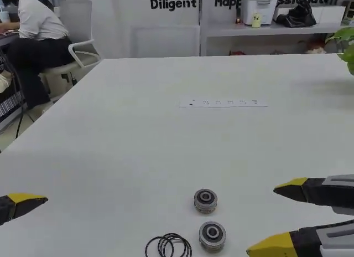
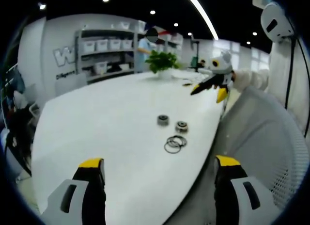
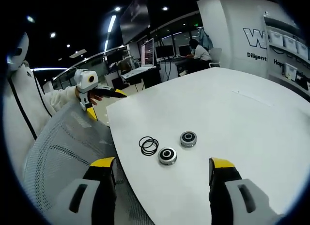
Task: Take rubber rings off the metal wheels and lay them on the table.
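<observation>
Left gripper (image 2: 160, 162) and right gripper (image 3: 161, 162) are both hanging wide open, gripping nothing, either side of the metal wheels (image 1: 206, 200).

head view: above, facing down across table (image 1: 138, 135) | left gripper view: low, off table's edge | right gripper view: nearer, opposite | shared: wheels (image 1: 206, 201)
</observation>
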